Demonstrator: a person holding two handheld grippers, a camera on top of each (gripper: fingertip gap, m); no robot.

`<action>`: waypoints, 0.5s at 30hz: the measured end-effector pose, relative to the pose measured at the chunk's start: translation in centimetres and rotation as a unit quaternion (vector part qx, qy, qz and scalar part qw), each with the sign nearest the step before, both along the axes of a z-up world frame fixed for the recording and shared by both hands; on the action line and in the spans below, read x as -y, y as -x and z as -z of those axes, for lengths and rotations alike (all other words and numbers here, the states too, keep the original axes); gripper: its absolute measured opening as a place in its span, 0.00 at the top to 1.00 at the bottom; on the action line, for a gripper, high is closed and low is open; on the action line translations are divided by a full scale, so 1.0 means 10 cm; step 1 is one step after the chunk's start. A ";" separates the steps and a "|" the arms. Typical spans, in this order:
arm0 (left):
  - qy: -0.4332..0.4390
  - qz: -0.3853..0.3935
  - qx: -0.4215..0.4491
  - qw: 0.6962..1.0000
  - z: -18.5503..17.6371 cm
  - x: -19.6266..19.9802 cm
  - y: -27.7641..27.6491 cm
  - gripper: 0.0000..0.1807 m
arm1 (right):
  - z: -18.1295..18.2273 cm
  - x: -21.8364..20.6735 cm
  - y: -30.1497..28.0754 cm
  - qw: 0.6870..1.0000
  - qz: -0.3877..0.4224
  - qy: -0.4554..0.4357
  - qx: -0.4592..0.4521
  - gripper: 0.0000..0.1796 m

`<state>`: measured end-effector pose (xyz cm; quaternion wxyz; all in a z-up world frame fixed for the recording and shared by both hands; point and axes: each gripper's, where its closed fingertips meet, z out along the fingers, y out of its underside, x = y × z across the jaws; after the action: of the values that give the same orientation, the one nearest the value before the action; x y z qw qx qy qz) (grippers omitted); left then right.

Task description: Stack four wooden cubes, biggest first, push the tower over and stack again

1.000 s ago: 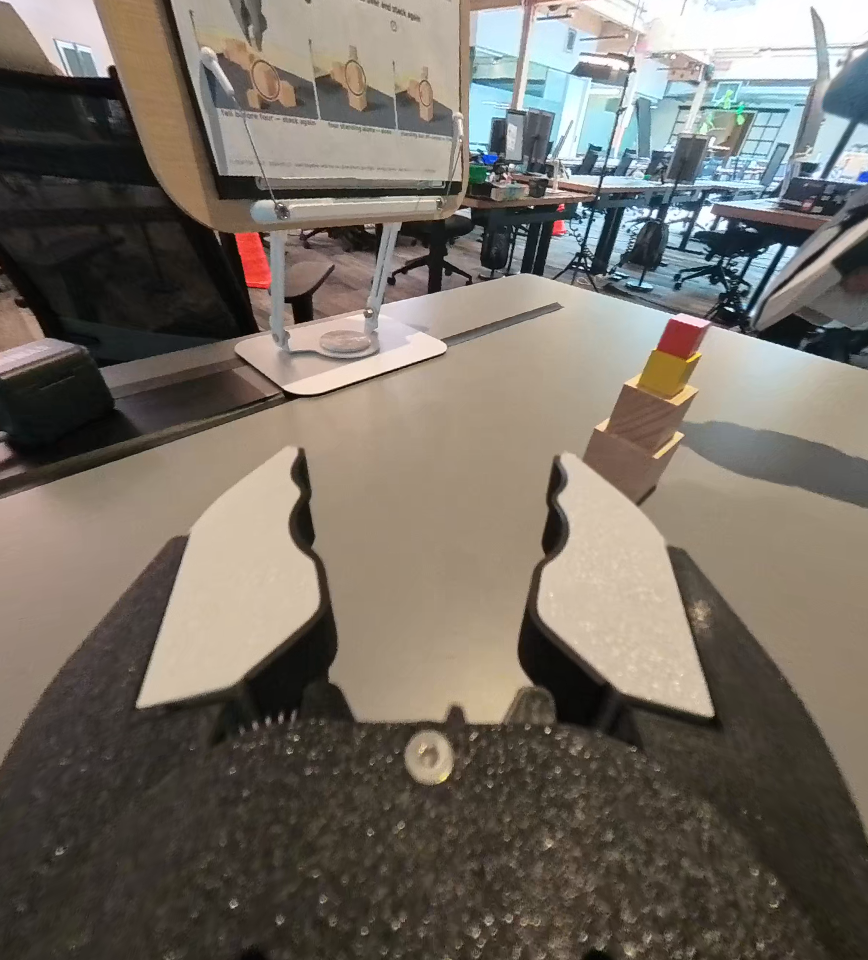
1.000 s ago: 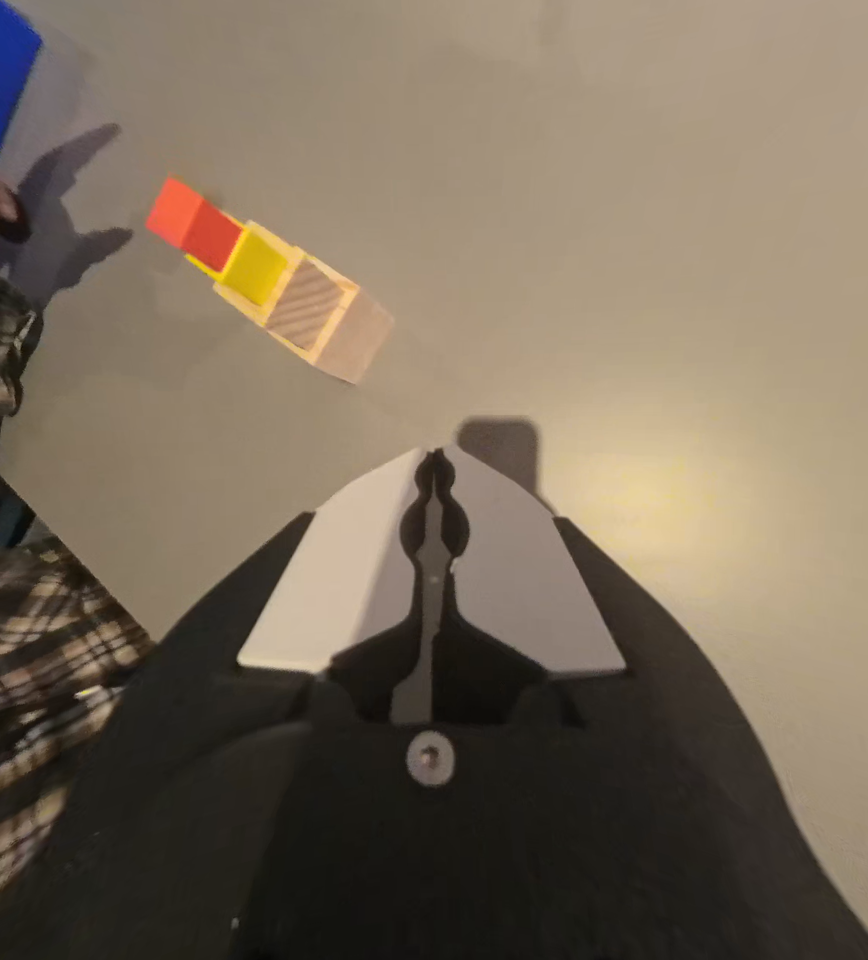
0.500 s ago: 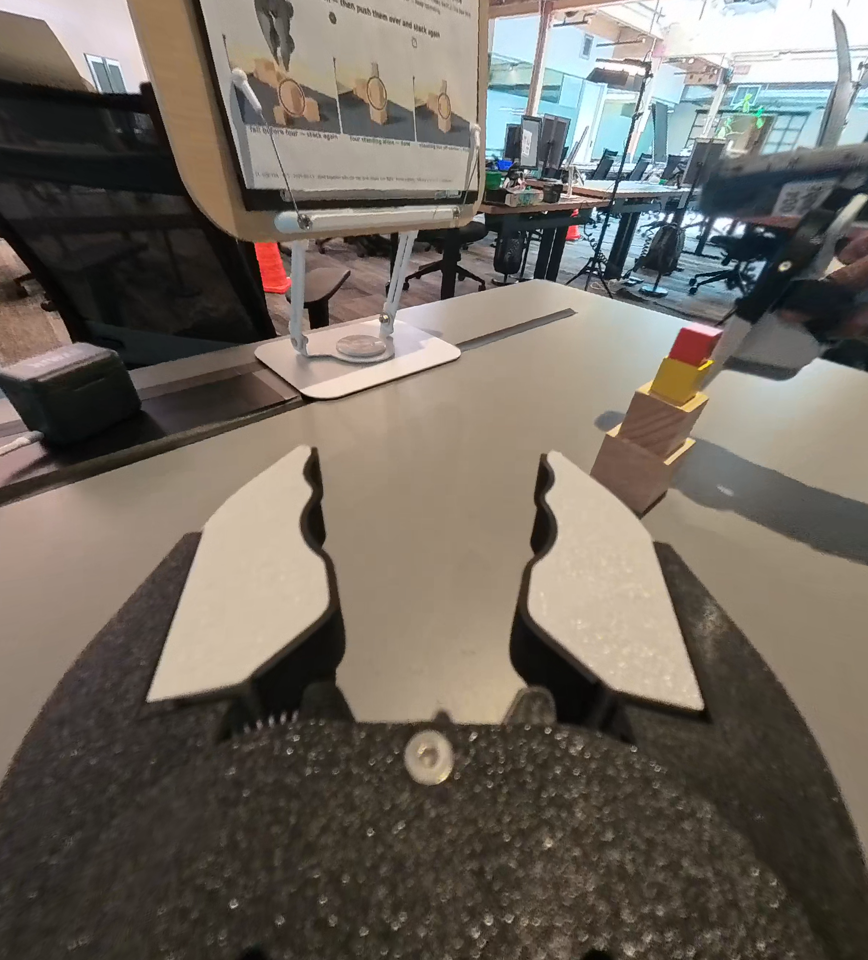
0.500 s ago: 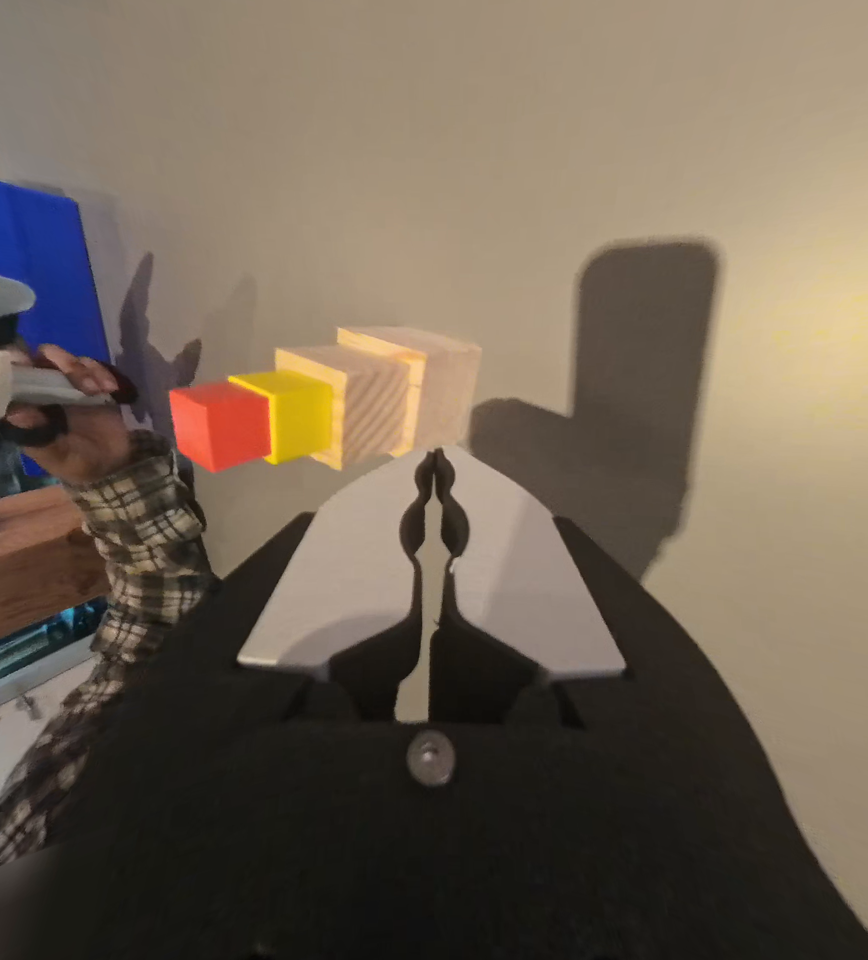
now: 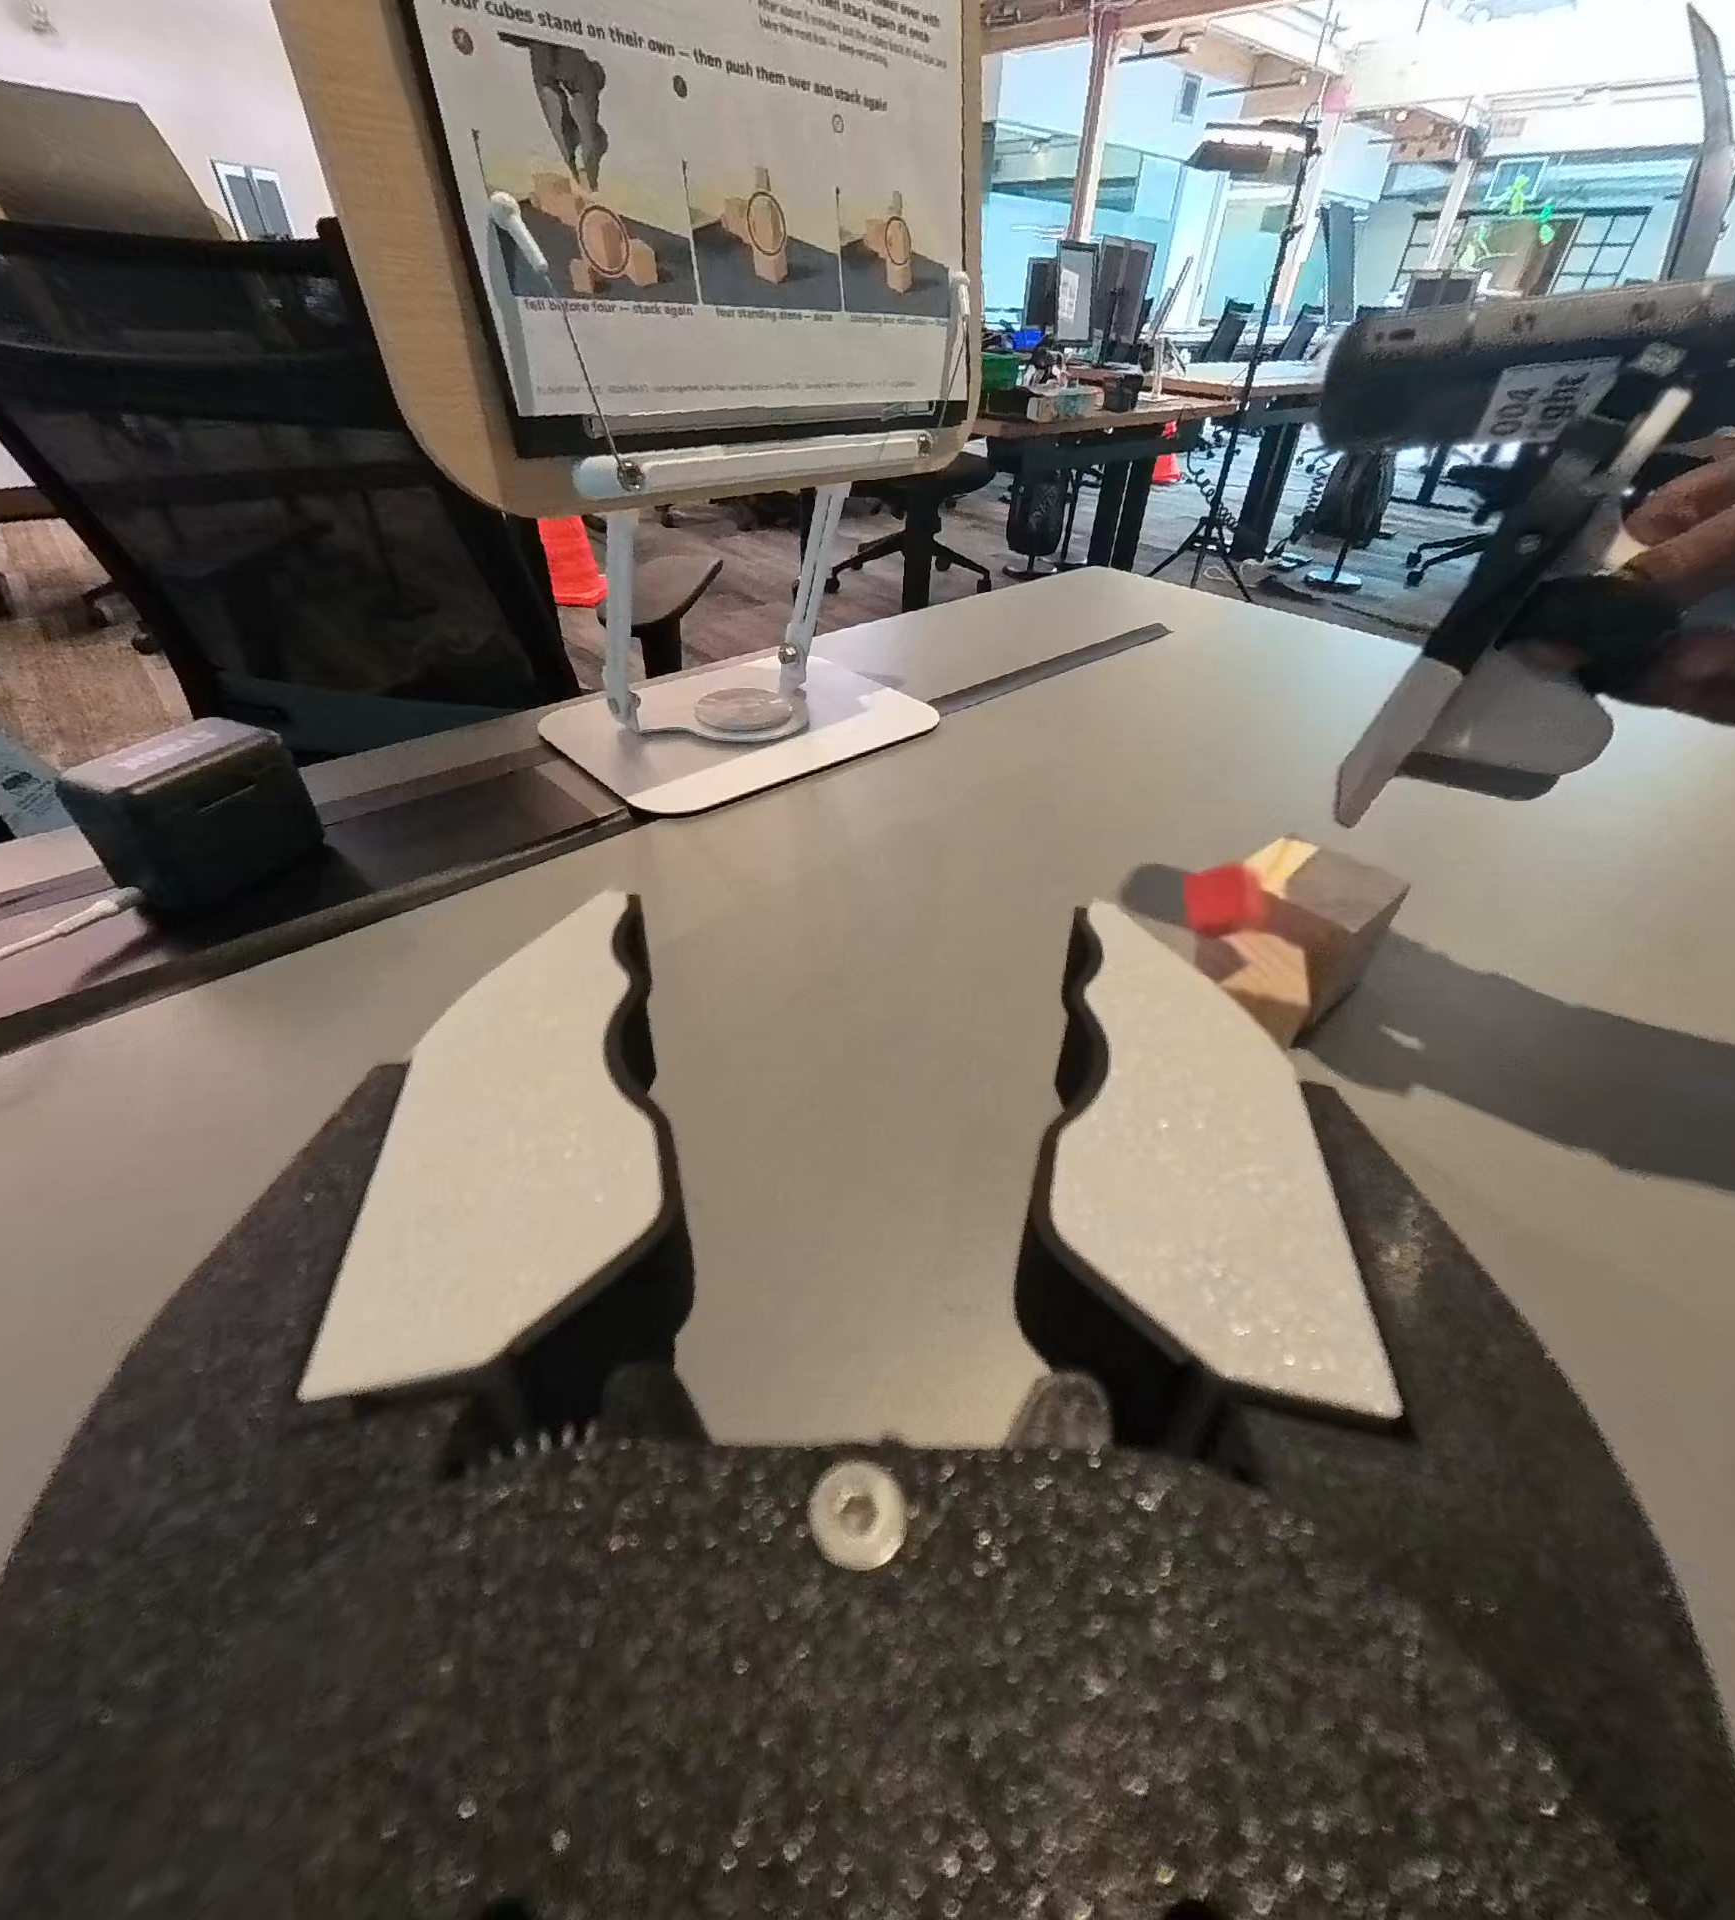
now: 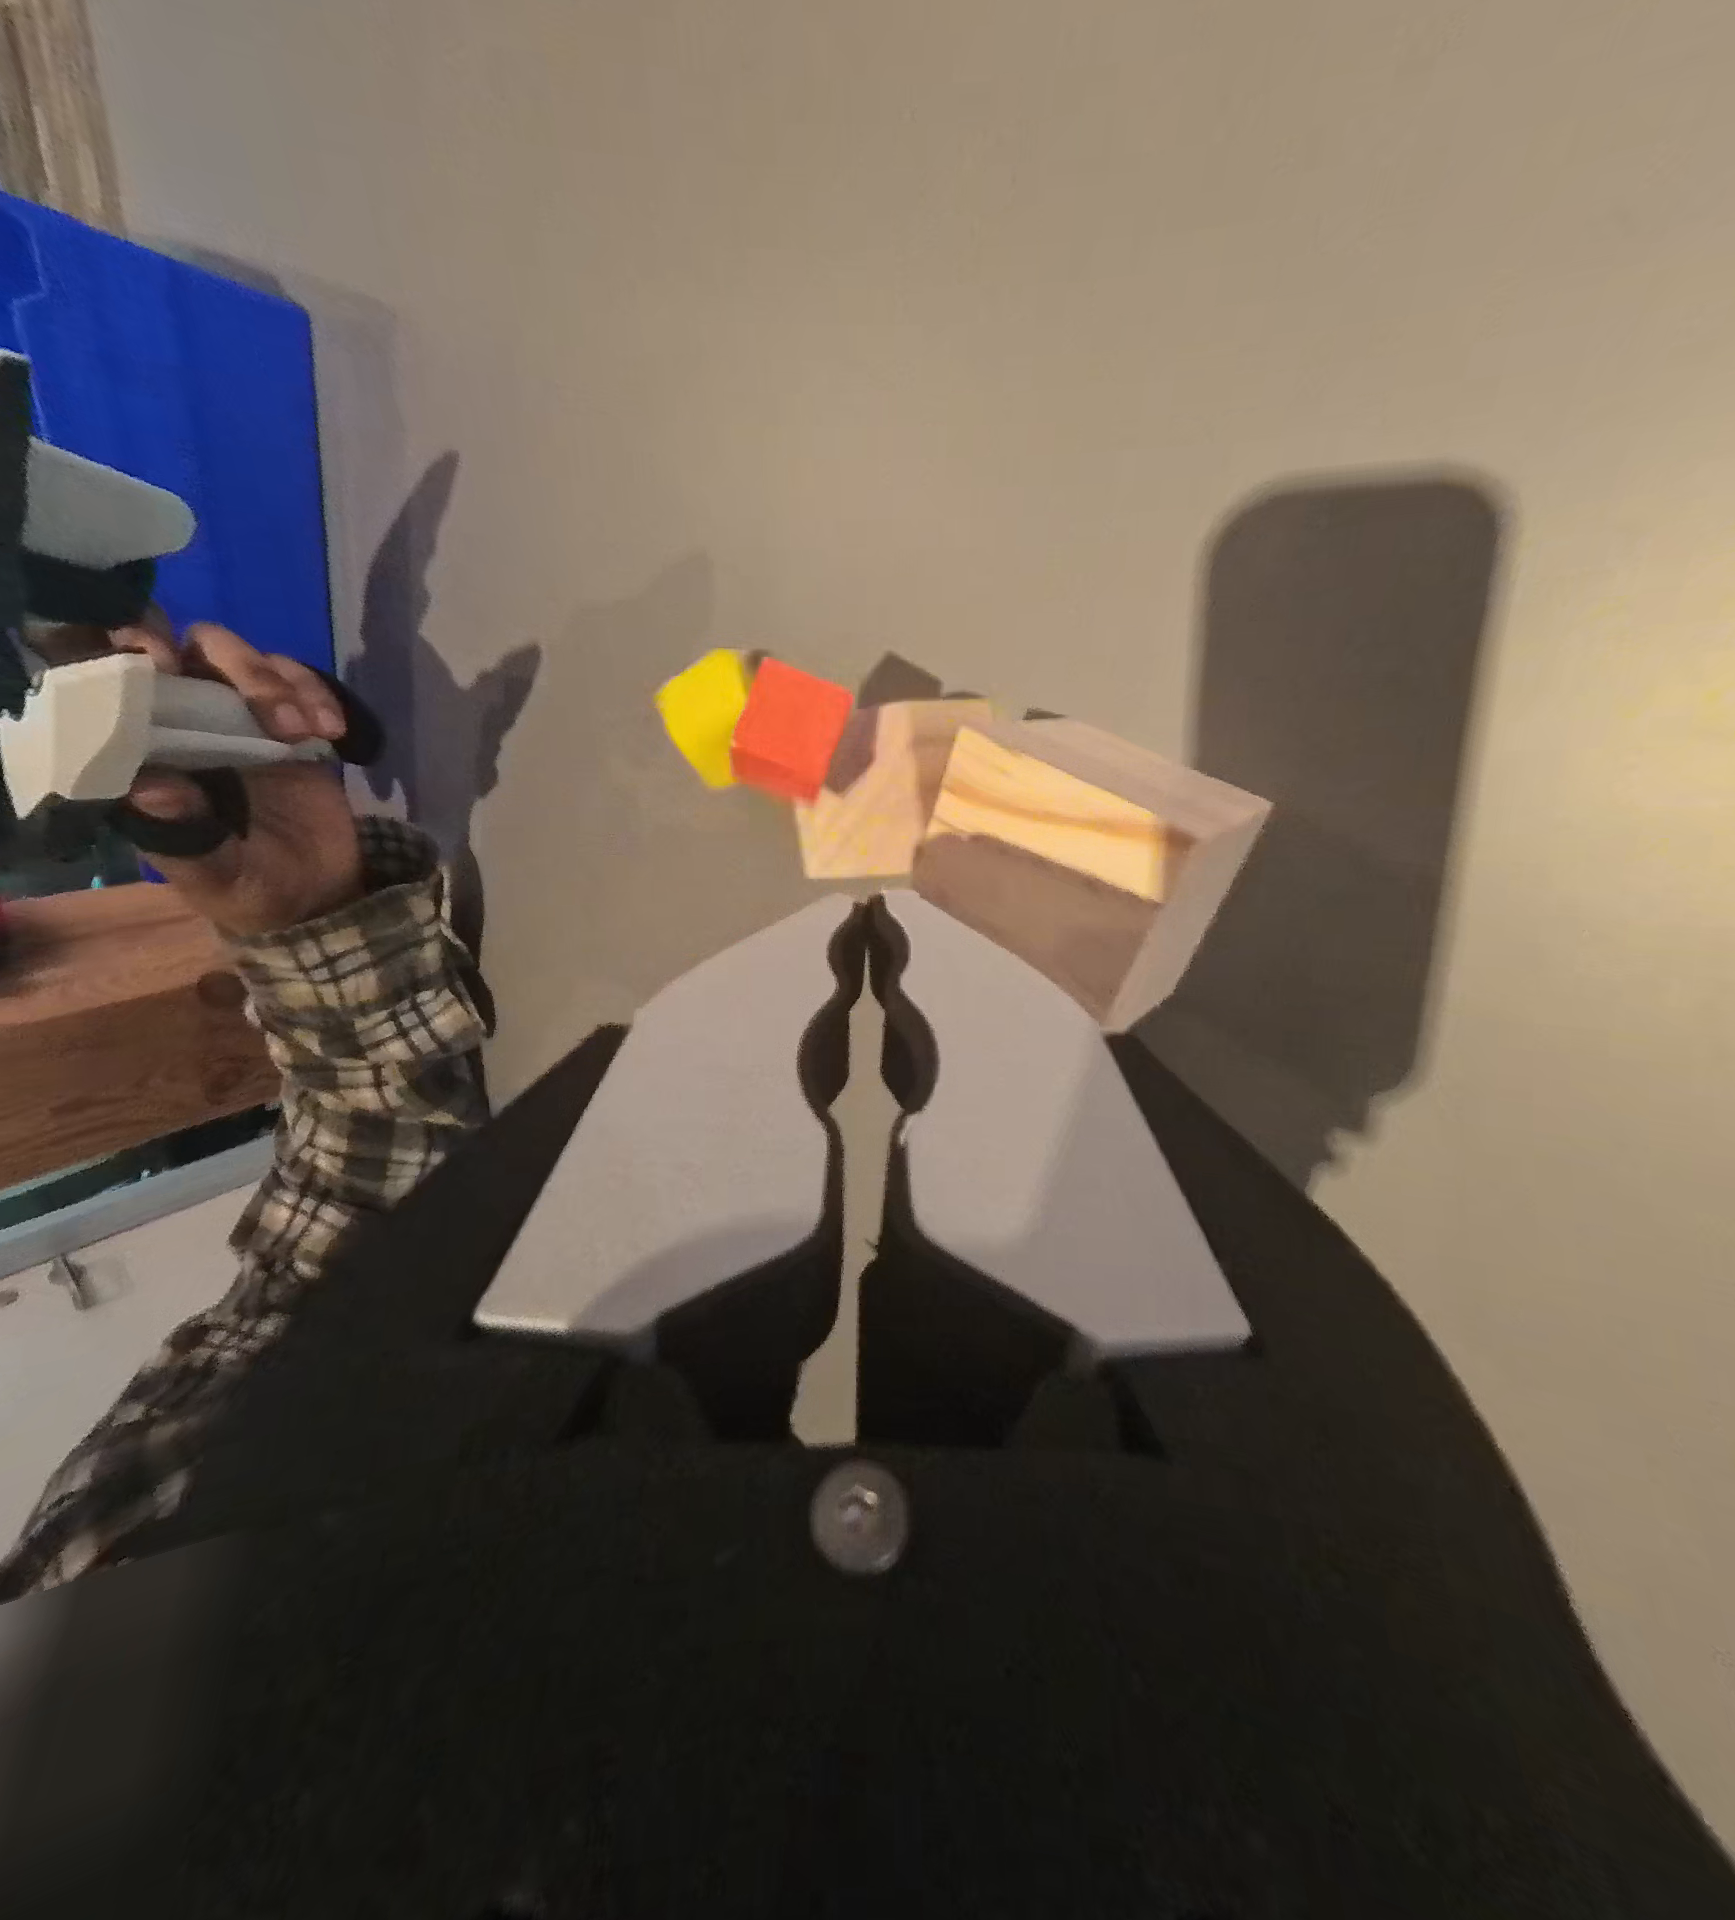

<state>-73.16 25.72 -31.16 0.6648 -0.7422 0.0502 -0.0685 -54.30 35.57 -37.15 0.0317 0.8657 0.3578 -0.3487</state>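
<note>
Left gripper (image 5: 858, 971): jaws spread, empty.
Right gripper (image 6: 868, 914): jaws pressed together, empty.
Cubes: red cube (image 6: 790, 743), yellow cube (image 6: 705, 717) tumbling at right gripper's 12 o'clock.

We are looking into a large open-plan office. Behind our grey table (image 5: 842, 935), long desks (image 5: 1154, 410) are carrying monitors (image 5: 1102, 286), and black office chairs (image 5: 904, 520) are standing around them. Tripods (image 5: 1206, 520) are standing on the wooden floor, glass walls are closing the far side, and an instruction sheet on a stand (image 5: 697, 260) is facing us.
</note>
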 end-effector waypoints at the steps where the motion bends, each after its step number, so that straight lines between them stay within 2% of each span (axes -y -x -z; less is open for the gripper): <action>1: -0.001 0.002 0.000 1.000 0.00 0.00 -0.01 0.58 | -0.01 -0.01 -0.03 1.000 0.000 -0.002 -0.001 1.00; 6: 0.004 0.014 -0.005 1.000 0.02 -0.01 -0.06 0.57 | -0.12 -0.09 -0.18 1.000 0.009 -0.015 -0.025 1.00; 11: 0.013 0.031 -0.013 0.999 0.06 -0.03 -0.15 0.57 | -0.24 -0.23 -0.37 0.996 0.000 -0.063 -0.064 1.00; 15: 0.014 0.034 -0.032 0.999 0.07 -0.04 -0.20 0.58 | -0.38 -0.30 -0.46 0.983 -0.039 -0.090 -0.153 1.00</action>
<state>-71.16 26.13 -31.86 0.6498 -0.7510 0.0958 -0.0678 -49.67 38.53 -33.36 -0.0880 0.7869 0.4222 -0.4414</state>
